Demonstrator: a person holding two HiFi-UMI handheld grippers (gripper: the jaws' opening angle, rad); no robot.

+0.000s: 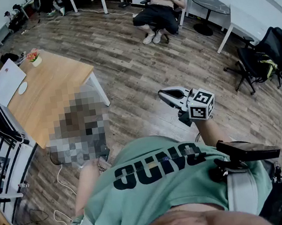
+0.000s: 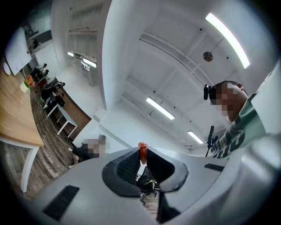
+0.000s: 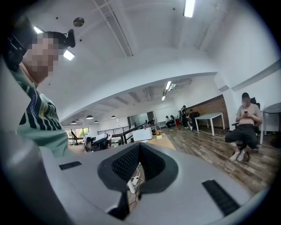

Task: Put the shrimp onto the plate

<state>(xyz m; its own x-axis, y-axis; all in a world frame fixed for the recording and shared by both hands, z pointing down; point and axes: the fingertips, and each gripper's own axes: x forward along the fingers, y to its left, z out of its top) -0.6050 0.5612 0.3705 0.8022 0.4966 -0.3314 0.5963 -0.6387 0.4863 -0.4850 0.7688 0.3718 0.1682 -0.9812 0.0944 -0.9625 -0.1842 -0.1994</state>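
A small orange-red shrimp [image 2: 142, 150] is pinched at the tips of my left gripper [image 2: 143, 156], which is shut on it and tilted up toward the ceiling. I do not see the left gripper in the head view. My right gripper [image 3: 139, 148] is shut with nothing between its jaws. In the head view the right gripper [image 1: 164, 95], with its marker cube [image 1: 201, 104], is held in the air above the wooden floor, in front of the person's green shirt. No plate shows in any view.
A wooden table [image 1: 54, 90] with a flower pot [image 1: 34, 57] stands at the left. A seated person [image 1: 160, 8] is at the far side of the room. A black office chair [image 1: 266, 55] stands at the right. A black device [image 1: 248, 150] hangs at the person's side.
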